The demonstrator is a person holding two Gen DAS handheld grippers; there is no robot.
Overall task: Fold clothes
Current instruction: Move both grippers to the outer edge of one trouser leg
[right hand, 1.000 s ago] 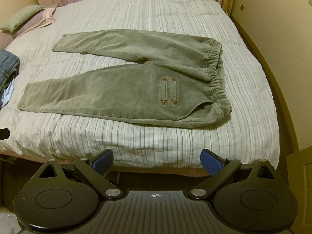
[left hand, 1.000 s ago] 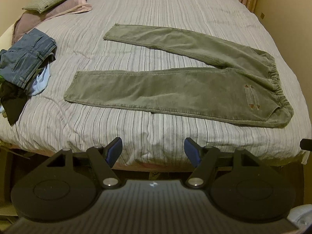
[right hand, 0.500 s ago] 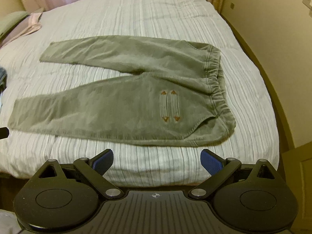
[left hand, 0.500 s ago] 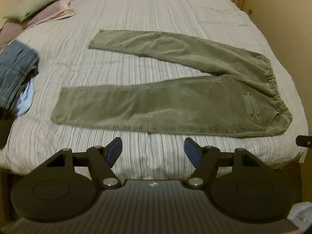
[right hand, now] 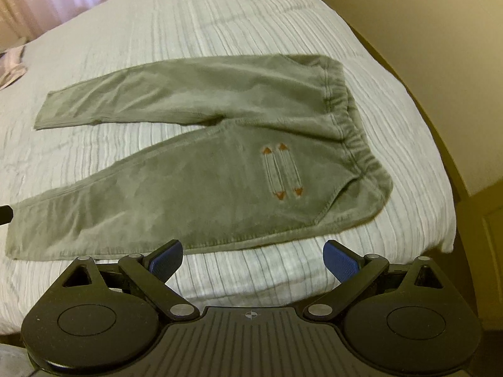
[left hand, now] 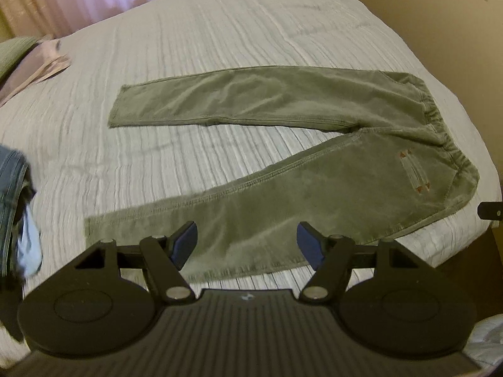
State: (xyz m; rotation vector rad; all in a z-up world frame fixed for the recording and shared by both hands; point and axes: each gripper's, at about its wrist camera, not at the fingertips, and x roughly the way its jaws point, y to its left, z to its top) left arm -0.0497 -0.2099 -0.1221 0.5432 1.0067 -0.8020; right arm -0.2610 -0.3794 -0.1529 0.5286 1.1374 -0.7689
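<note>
Olive-green corduroy trousers [left hand: 314, 169] lie flat on the striped white bed [left hand: 220, 31]; left tool [left hand: 246, 245] and right tool [right hand: 253, 259] are both released, empty.

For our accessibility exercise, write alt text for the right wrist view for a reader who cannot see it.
Olive-green corduroy trousers lie flat, legs spread apart, on a pale striped bedspread, waistband to the right. The open right gripper with blue-padded fingers hovers at their near edge, holding nothing.
</note>
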